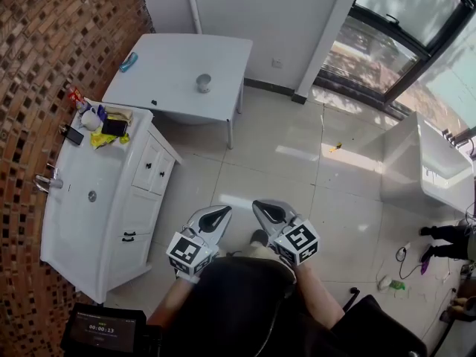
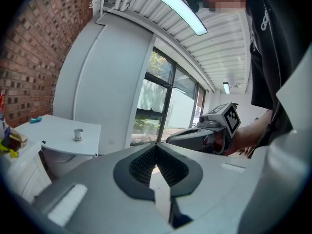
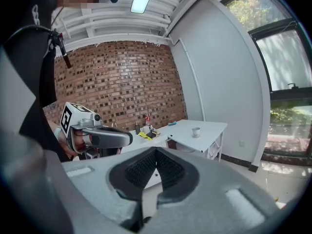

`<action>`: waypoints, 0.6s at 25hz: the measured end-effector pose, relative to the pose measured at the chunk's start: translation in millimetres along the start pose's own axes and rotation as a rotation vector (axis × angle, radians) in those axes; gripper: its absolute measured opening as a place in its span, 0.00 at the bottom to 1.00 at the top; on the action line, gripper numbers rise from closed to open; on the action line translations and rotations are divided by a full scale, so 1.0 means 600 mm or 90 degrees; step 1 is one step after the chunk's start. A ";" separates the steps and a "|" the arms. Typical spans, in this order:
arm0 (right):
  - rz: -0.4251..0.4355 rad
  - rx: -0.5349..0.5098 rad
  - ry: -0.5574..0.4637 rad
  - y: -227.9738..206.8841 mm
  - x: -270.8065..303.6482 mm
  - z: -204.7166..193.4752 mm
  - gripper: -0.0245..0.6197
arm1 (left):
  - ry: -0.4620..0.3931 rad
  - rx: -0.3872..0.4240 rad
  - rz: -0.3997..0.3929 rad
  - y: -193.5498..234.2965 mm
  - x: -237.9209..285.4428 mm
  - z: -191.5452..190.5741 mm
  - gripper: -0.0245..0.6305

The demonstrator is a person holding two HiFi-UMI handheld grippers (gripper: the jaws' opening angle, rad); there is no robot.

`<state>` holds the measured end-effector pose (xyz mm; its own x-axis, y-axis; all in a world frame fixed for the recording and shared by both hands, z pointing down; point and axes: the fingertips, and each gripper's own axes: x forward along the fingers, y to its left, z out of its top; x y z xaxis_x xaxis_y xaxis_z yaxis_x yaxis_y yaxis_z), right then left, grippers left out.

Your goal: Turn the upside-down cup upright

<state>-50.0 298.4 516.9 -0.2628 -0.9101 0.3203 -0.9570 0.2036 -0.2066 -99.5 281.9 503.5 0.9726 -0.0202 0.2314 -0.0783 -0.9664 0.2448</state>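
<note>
A small metal cup [image 1: 203,82] stands on the white table [image 1: 171,65] by the far wall, well away from both grippers; whether it is upside down I cannot tell at this distance. It also shows as a small cup [image 2: 78,134] in the left gripper view and as a small cup [image 3: 196,131] in the right gripper view. My left gripper [image 1: 221,213] and right gripper [image 1: 262,209] hang side by side over the tiled floor, close to the person's body. Both are shut and hold nothing. Each also shows in the other's view: the right gripper [image 2: 204,133] and the left gripper [image 3: 105,138].
A white vanity cabinet with a sink [image 1: 89,199] lines the brick wall at left, with clutter [image 1: 104,125] on its far end. A blue object [image 1: 128,62] lies on the table's far left corner. A white unit [image 1: 424,169] stands at right by the windows.
</note>
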 end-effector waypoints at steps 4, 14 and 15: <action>0.010 -0.005 0.002 0.001 0.006 0.004 0.03 | 0.000 0.005 0.007 0.006 0.001 0.004 0.06; 0.032 -0.029 0.008 0.007 0.032 0.018 0.03 | 0.005 0.009 0.012 0.037 0.002 0.009 0.06; 0.034 -0.031 0.008 0.007 0.034 0.020 0.03 | 0.005 0.012 0.013 0.041 0.003 0.010 0.06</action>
<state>-58.2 276.2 511.7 -0.3152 -0.8929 0.3216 -0.9462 0.2697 -0.1787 -98.1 256.6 504.6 0.9691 -0.0381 0.2435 -0.0941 -0.9704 0.2226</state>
